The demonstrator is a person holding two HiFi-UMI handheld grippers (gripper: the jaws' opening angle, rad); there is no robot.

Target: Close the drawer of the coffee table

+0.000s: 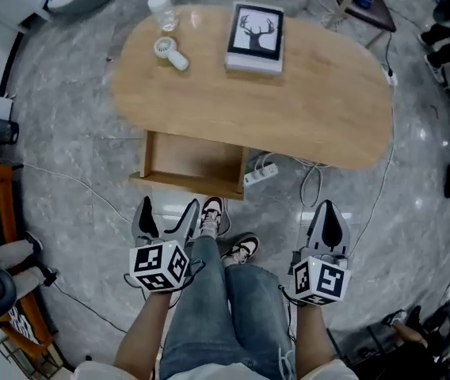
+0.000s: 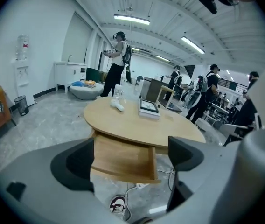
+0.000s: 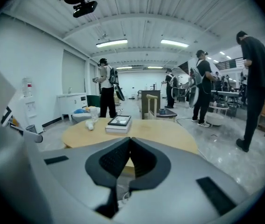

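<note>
An oval wooden coffee table [image 1: 304, 109] stands on the marble floor, and its drawer [image 1: 189, 165] is pulled out toward me, empty inside. The same drawer [image 2: 123, 157] shows between the jaws in the left gripper view. My left gripper [image 1: 165, 216] hovers open in front of the drawer, clear of it, jaws wide apart. My right gripper [image 1: 326, 220] hangs to the right of the drawer with its jaws pressed together on nothing. In the right gripper view the tabletop [image 3: 160, 134] lies beyond the shut jaws.
On the table lie a framed deer picture on a box [image 1: 255, 36], a small white fan [image 1: 169, 52] and a clear jar [image 1: 162, 10]. A white power strip [image 1: 261, 174] and cables lie on the floor beside the drawer. My shoes [image 1: 225, 228] stand close to it. Several people stand farther off.
</note>
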